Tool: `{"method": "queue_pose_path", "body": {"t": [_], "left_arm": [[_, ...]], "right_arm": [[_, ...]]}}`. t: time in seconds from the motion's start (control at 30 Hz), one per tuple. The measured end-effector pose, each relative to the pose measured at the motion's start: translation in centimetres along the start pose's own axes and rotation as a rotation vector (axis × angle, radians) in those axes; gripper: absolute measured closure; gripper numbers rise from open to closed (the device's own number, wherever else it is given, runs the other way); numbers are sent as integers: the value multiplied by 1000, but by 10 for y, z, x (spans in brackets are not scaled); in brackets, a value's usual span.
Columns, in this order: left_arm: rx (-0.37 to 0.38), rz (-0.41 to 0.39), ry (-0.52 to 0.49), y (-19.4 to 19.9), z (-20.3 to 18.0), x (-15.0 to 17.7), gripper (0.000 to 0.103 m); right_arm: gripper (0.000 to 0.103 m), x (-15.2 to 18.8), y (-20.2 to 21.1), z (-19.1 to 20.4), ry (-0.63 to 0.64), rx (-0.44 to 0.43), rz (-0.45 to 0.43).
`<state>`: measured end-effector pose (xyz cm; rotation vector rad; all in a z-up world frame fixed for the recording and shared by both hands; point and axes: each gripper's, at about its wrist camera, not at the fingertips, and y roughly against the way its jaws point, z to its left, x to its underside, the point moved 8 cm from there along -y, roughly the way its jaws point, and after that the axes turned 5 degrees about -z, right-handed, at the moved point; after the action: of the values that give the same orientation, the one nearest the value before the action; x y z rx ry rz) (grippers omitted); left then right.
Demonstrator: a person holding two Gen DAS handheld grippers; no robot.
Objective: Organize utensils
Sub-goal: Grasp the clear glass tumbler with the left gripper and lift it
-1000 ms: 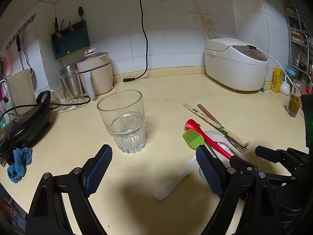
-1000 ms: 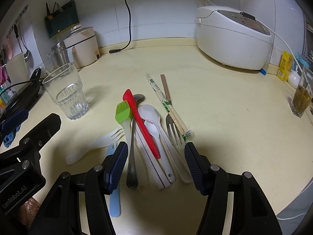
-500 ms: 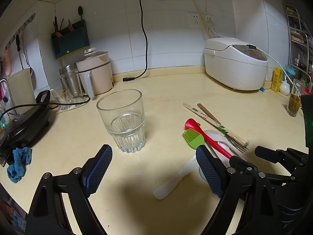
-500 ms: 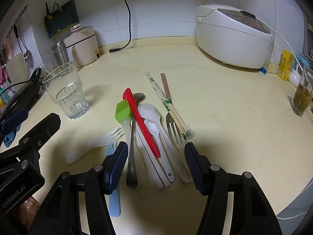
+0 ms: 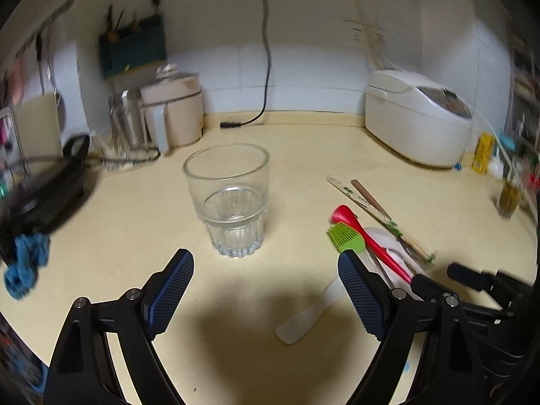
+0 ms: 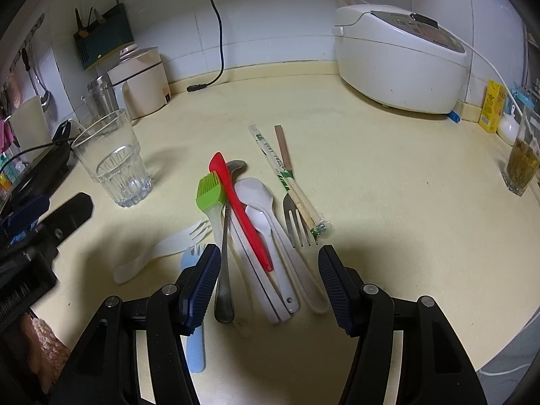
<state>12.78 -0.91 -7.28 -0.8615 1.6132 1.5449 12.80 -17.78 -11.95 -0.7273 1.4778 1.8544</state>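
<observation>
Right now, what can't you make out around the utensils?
- Blue fork: right wrist view, its middle hidden behind the right gripper.
- Utensil pile: left wrist view, near ends covered by the left gripper.
- Wall rack: left wrist view, motion blur hides its contents.

A cream counter (image 6: 388, 182) carries a clear glass (image 6: 113, 162) at the left and a heap of utensils (image 6: 256, 226) beside it (brush, red spatula, spoons, forks, wrapped chopsticks). A rice cooker (image 6: 398, 57) stands at the back right, a beige pot (image 6: 140, 79) back left, a blue cloth (image 5: 25, 266) far left.
</observation>
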Motion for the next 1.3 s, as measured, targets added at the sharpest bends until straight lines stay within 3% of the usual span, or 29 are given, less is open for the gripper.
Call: {"method": "queue_pose_path", "body": {"t": [0.17, 0.43, 0.6, 0.9, 1.1, 1.3], "left_arm": [[106, 54, 129, -12, 23, -3, 13], [272, 127, 104, -38, 34, -4, 13], [349, 162, 141, -72, 55, -14, 13], [379, 227, -1, -115, 52, -12, 13], [419, 293, 11, -143, 46, -2, 16], [475, 278, 27, -148, 44, -8, 20]], "right_arm": [[41, -1, 1, -4, -18, -15, -2], [41, -4, 0, -14, -65, -33, -1], [41, -3, -4, -21, -96, -28, 11], [41, 0, -12, -21, -84, 13, 39], [41, 2, -17, -24, -75, 41, 54], [41, 5, -22, -22, -63, 53, 76]]}}
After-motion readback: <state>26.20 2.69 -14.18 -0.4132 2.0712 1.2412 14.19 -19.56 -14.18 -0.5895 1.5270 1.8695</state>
